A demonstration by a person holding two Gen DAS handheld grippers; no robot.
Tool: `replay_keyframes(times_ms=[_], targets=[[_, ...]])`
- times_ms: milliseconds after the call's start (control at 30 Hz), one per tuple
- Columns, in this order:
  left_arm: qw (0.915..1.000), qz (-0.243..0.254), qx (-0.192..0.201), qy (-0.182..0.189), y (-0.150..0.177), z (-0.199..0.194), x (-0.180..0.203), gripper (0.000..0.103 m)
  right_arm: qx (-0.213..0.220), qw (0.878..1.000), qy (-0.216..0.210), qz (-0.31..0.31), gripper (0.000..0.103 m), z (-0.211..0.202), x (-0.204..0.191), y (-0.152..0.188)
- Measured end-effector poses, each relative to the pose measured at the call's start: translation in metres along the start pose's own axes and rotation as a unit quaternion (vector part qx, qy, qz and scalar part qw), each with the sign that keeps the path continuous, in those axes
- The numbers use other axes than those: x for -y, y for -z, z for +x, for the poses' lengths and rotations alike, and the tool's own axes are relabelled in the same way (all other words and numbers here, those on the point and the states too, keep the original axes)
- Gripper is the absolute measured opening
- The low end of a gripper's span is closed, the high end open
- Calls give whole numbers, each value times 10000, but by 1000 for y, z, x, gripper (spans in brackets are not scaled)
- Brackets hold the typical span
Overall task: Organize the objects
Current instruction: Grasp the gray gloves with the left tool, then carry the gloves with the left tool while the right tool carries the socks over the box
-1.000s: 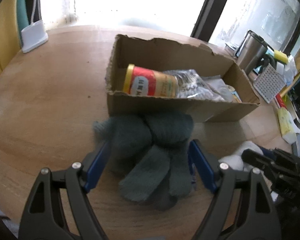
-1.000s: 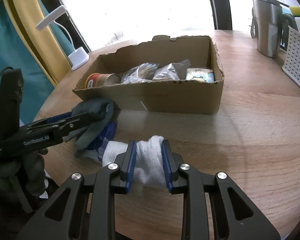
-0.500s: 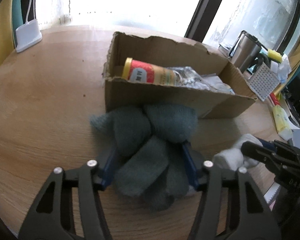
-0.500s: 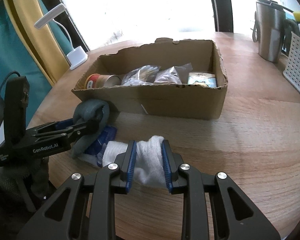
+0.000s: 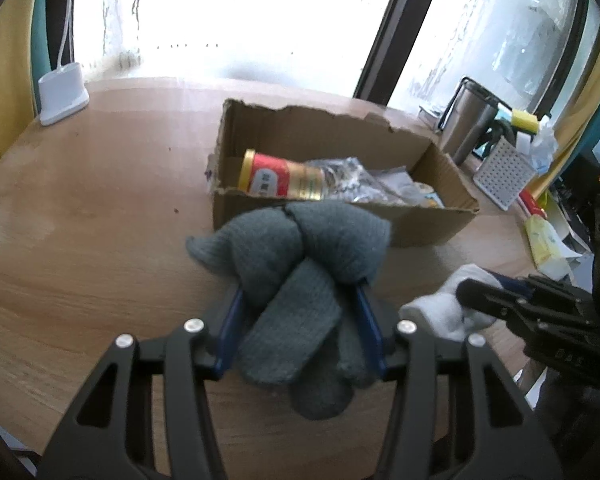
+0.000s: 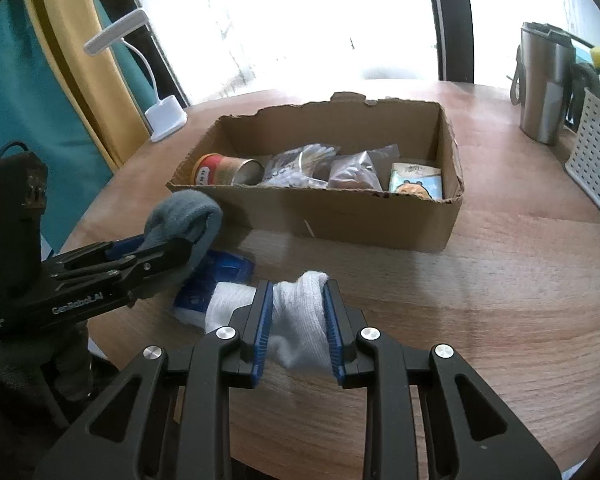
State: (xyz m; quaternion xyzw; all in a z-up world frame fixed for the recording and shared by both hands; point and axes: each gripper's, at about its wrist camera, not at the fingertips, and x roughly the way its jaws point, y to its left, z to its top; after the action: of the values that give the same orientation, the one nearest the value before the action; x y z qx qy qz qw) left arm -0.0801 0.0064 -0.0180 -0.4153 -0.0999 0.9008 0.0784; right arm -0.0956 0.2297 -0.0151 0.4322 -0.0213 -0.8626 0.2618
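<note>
Loading the cardboard box [image 6: 380, 220] looks like the step in hand, so work from it: it sits at table centre, far side of both grippers, already holding a red can [image 6: 216, 170] at its left end, foil bags [image 6: 300, 164] mid, and a printed packet [image 6: 418, 186] right. You've got little free floor; I'd judge the near strip and the gap over the bags as the only room. Your left gripper [image 5: 300, 332] has its fingers pinching the grey glove [image 5: 296, 248], lifted just near of the box's left wall, cuff drooping toward you. Carry it high enough that the hanging fabric clears the torn rim, then drop it over the bags, not the can. Your right gripper [image 6: 298, 316] is clamped on the white sock [image 6: 296, 312], low by the table, beside a blue packet [image 6: 216, 276]. Keep the two grippers apart; go one at a time.
</note>
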Motion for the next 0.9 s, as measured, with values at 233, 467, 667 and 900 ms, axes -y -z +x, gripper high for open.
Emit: replay_keyframes(times_ms=[233, 467, 667, 900], targets=[[9996, 69, 263, -25, -4, -22, 4, 52, 139, 9999, 24, -99, 26, -11, -6, -6], [9990, 101, 445, -22, -12, -35, 6, 52, 291, 9994, 29, -161, 26, -21, -9, -14], [9983, 121, 563, -32, -19, -44, 9, 52, 398, 9990, 34, -182, 26, -26, -8, -21], [9976, 164, 674, -50, -28, -50, 13, 52, 507, 9985, 41, -188, 26, -32, -3, -29]])
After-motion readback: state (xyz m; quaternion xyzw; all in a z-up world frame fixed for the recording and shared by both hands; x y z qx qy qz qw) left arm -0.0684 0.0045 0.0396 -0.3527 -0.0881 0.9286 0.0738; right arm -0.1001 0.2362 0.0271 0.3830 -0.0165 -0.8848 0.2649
